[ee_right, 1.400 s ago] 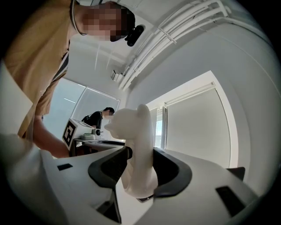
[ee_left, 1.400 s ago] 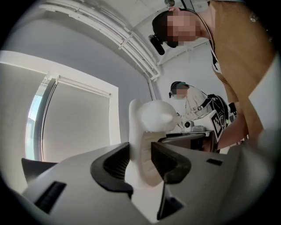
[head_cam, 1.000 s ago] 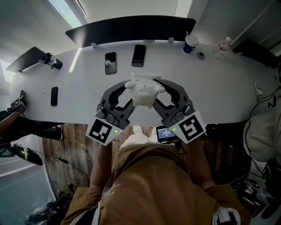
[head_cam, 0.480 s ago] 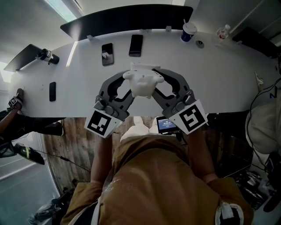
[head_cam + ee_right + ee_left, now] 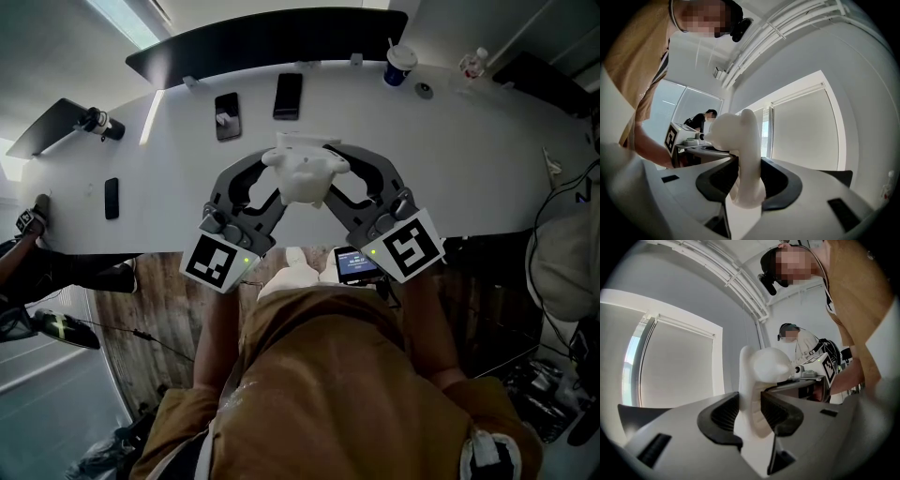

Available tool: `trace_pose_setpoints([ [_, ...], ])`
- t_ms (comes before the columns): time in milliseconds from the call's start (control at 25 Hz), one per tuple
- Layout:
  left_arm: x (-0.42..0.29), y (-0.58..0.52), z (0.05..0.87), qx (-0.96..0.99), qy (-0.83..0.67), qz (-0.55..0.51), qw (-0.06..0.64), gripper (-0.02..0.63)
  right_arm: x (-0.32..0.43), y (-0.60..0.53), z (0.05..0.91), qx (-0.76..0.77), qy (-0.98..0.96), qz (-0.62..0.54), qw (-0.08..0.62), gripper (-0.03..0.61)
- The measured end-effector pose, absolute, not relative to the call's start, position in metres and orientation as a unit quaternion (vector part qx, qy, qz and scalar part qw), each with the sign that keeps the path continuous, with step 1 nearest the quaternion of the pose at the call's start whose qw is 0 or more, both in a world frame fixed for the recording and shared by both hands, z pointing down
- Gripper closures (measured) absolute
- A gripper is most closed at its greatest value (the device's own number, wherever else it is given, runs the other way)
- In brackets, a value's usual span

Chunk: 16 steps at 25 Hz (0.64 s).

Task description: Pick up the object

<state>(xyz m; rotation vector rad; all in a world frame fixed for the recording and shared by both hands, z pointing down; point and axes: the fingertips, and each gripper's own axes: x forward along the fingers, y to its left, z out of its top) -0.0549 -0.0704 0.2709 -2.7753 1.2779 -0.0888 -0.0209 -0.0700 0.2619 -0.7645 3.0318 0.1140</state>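
Note:
A white, lumpy moulded object (image 5: 302, 175) is held up over the white table (image 5: 487, 169), gripped from both sides. My left gripper (image 5: 270, 185) is shut on its left end and my right gripper (image 5: 337, 185) is shut on its right end. In the left gripper view the white object (image 5: 761, 376) stands upright between the dark ribbed pads (image 5: 725, 412), which press on it. The right gripper view has the object (image 5: 740, 150) clamped the same way between its pads (image 5: 776, 180). Whatever lies under the object on the table is hidden.
Two phones (image 5: 226, 116) (image 5: 288, 96) lie at the back of the table, a dark phone (image 5: 112, 198) at the left. A cup (image 5: 398, 66), a bottle (image 5: 472, 66) and a small camera (image 5: 97, 122) stand near the far edge. Another person's gripper (image 5: 28, 225) shows at the far left.
Both grippers and the white object sit slightly higher in the head view than a second ago. The grips look unchanged.

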Motion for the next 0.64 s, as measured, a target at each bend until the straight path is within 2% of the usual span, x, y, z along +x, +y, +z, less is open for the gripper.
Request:
trace_pose_setpoints([
  [640,-0.0559,-0.0726,0.2723,-0.909,0.415,-0.03,0.039,0.46,-0.0222,-0.0715,0.2637,-0.244,0.969,0.038,-0.001,0.419],
])
